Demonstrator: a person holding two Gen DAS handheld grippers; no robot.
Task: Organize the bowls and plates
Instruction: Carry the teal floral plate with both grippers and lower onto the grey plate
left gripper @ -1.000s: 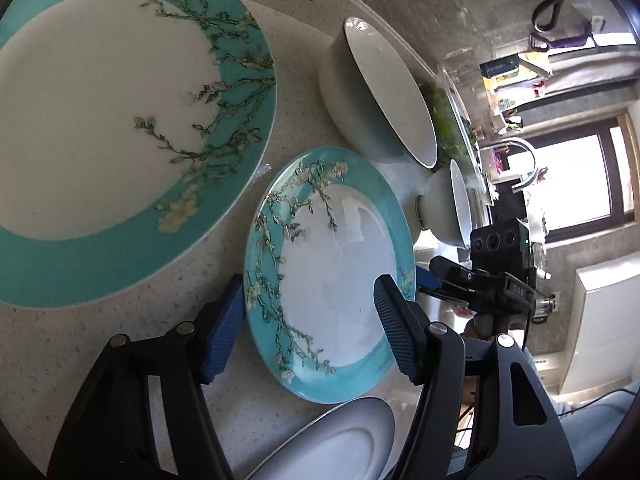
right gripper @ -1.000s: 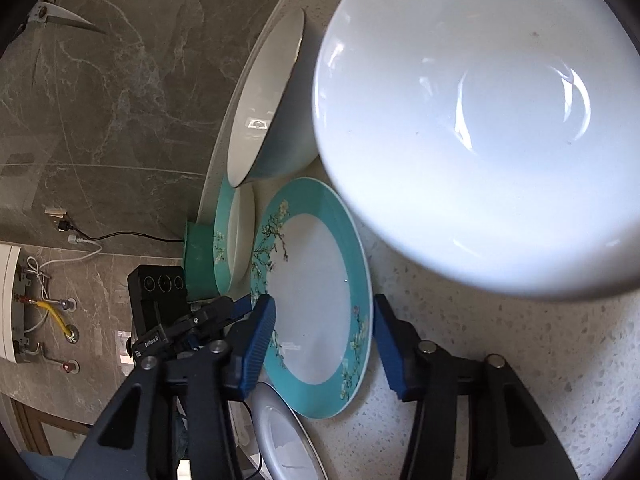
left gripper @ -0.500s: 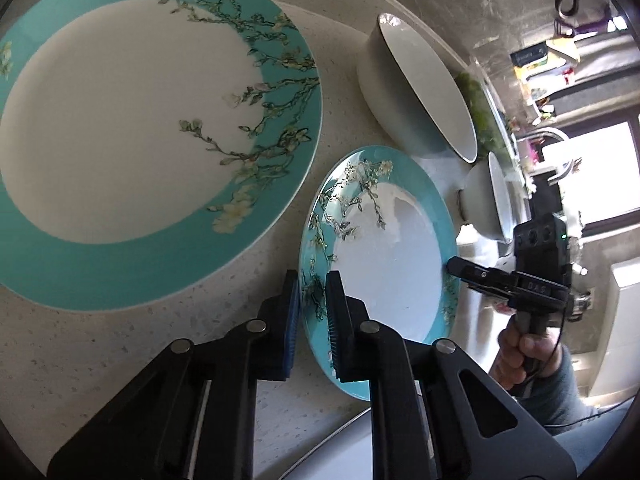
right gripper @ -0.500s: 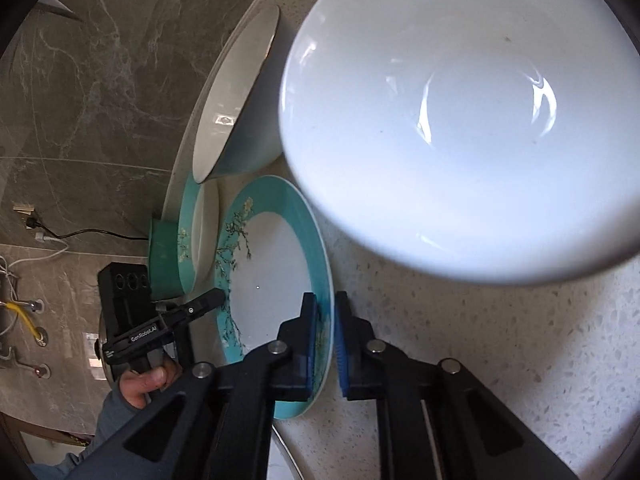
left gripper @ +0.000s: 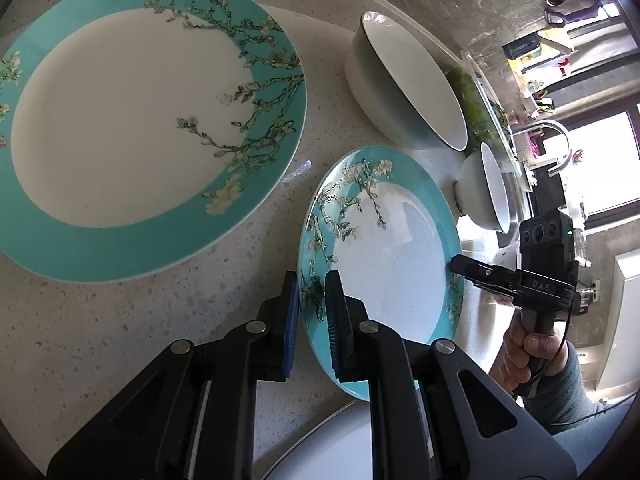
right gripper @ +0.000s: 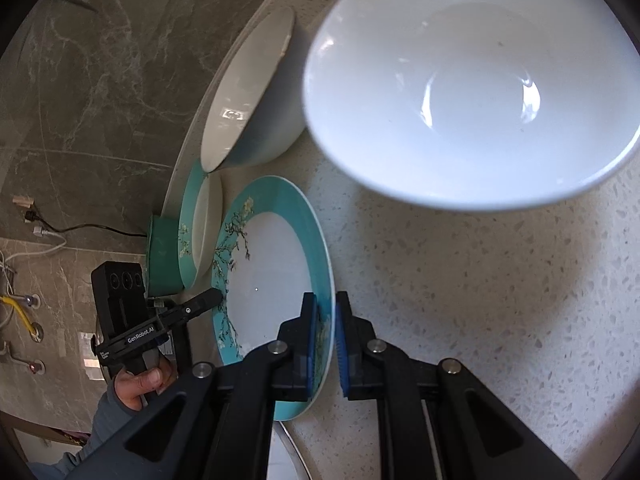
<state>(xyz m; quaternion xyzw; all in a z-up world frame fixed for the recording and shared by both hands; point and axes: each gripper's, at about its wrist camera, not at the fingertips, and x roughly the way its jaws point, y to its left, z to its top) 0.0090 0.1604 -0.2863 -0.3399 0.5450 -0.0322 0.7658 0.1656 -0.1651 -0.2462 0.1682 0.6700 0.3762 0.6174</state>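
A small turquoise plate (left gripper: 384,260) with blossom branches lies on the speckled counter (left gripper: 120,340). My left gripper (left gripper: 311,284) is shut on its left rim. My right gripper (right gripper: 326,304) is shut on the opposite rim of the same small plate (right gripper: 272,280). Each wrist view shows the other gripper across the plate, held by a hand (left gripper: 528,356). A large matching plate (left gripper: 140,120) lies to the upper left. A large grey-sided bowl (left gripper: 408,80) and a small white bowl (left gripper: 484,188) stand beyond the small plate. In the right wrist view the white bowl (right gripper: 472,80) looms close.
A pale grey plate (left gripper: 340,440) sits at the near edge under my fingers. A glass dish of greens (left gripper: 476,108) and a tap (left gripper: 548,132) stand behind the bowls. A green object (right gripper: 162,256) sits beyond the large plate. A dark stone wall (right gripper: 100,80) backs the counter.
Both grippers stood open around the small plate a second ago. Each has since shut on its side of the rim. The views have shifted only slightly since half a second ago.
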